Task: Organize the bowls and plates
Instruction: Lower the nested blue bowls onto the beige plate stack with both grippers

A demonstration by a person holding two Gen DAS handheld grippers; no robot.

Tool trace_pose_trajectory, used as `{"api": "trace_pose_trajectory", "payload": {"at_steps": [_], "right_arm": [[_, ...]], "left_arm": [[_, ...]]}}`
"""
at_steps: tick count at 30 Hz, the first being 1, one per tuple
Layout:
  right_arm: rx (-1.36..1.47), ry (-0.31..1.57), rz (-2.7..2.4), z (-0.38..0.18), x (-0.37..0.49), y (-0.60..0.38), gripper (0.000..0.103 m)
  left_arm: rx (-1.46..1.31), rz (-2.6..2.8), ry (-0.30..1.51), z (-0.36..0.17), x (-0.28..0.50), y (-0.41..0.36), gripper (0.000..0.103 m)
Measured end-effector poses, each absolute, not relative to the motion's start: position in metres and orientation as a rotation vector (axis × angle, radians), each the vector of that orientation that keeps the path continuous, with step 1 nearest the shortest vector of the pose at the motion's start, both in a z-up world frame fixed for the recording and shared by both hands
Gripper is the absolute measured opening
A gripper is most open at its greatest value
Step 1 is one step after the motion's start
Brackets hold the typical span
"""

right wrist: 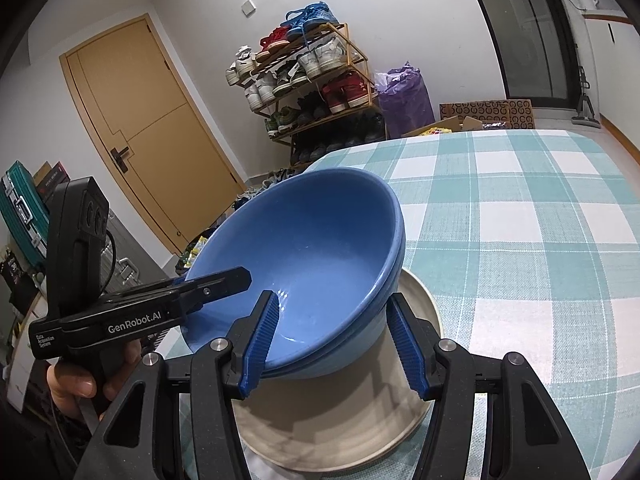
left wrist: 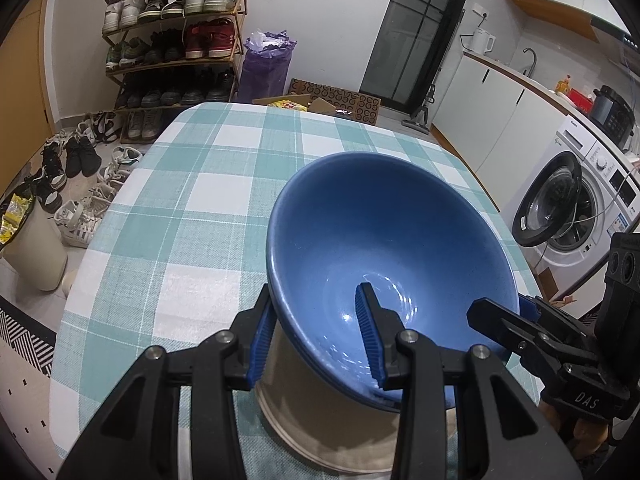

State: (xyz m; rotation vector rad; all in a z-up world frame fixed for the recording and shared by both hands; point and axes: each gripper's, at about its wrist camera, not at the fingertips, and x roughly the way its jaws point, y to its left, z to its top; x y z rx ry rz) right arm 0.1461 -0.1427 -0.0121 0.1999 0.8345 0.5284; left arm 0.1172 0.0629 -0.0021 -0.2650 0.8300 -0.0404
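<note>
A blue bowl is nested in a second blue bowl, and the pair hovers tilted over a beige plate on the checked table. My left gripper straddles the near rim, one finger inside and one outside, apparently closed on it. My right gripper straddles the opposite rim of the blue bowl the same way, above the beige plate. Each gripper shows in the other's view, the right in the left wrist view and the left in the right wrist view.
The table wears a teal and white checked cloth. A shoe rack and loose shoes stand beyond the far edge. A washing machine is to the right. A door is to the left.
</note>
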Motion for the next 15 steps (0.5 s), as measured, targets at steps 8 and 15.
{"api": "trace_pose_trajectory", "payload": {"at_steps": [8,15], "right_arm": [[0.195,0.835,0.523,-0.0113,0.1430,-0.1445,0.058],[0.197,0.837,0.520,-0.0115,0.1431,-0.1456,0.058]], "left_arm": [[-0.257,-0.048,0.828,-0.0012,0.1173,0.0609,0.038],[-0.253,-0.052,0.835,-0.0021,0.1175,0.0602,0.038]]}}
